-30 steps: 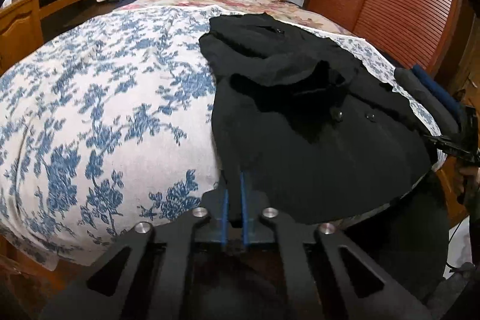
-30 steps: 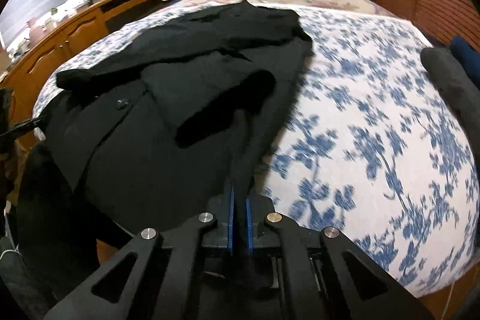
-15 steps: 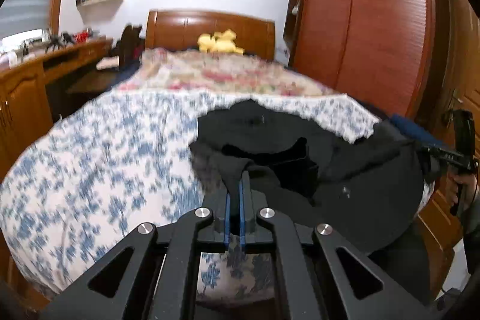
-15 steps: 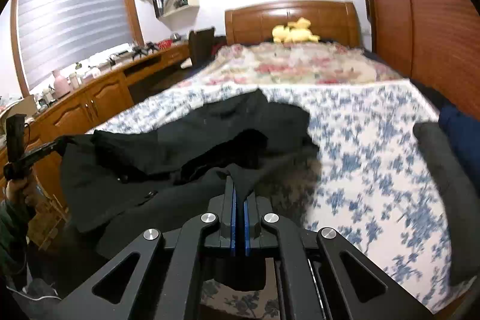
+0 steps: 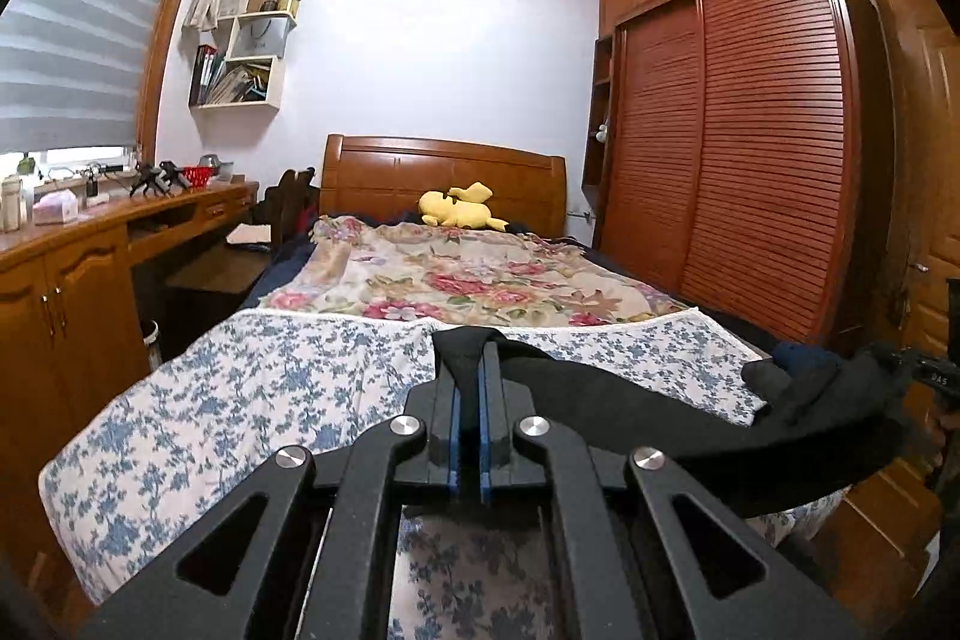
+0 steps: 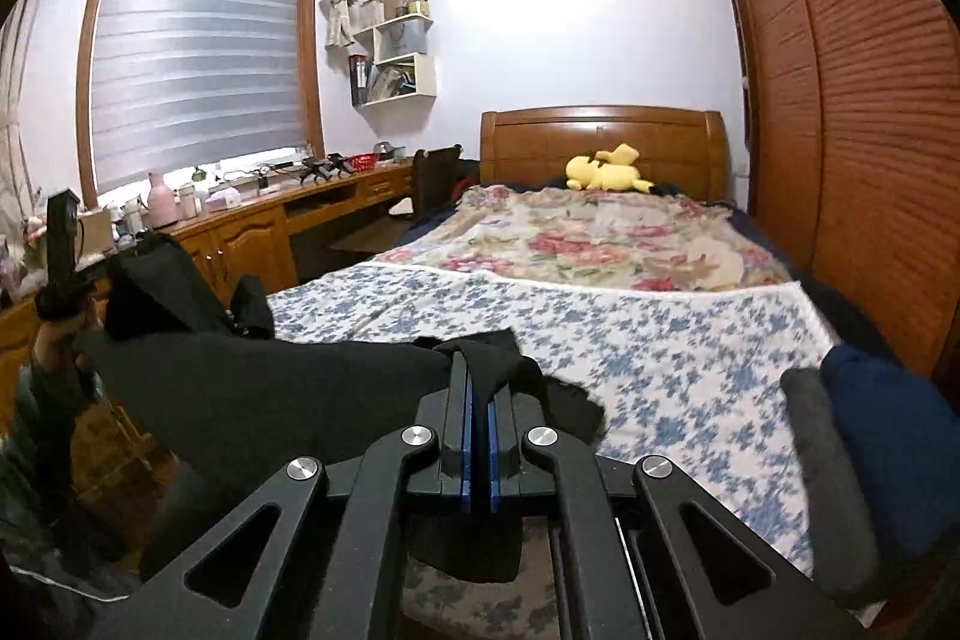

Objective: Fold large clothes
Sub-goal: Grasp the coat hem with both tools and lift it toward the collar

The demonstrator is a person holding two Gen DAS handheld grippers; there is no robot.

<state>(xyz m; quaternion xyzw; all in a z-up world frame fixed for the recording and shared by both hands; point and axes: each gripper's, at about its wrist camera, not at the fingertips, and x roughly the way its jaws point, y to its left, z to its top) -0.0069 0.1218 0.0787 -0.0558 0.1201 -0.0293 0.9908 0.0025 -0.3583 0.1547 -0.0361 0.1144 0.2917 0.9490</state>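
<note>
A large black coat (image 5: 690, 430) hangs stretched in the air between my two grippers, above the foot of the bed. My left gripper (image 5: 469, 358) is shut on one edge of the coat. My right gripper (image 6: 479, 370) is shut on another edge of the coat (image 6: 270, 388). In the left wrist view the coat runs off to the right, toward the other gripper at the frame edge. In the right wrist view it runs off to the left, where the other gripper (image 6: 63, 232) and hand show. The blue floral sheet (image 5: 240, 388) lies bare below.
The bed (image 6: 630, 328) has a flowered blanket (image 5: 468, 280) and a yellow plush toy (image 5: 459, 211) by the wooden headboard. A wooden desk (image 5: 72, 268) runs along the left. A slatted wardrobe (image 5: 750, 160) stands on the right. Folded grey and blue clothes (image 6: 870, 448) lie at the bed's right edge.
Both grippers have lifted the black coat off the bed and tilted up. The coat lay spread on the sheet before; now it hangs between them, clear of the sheet.
</note>
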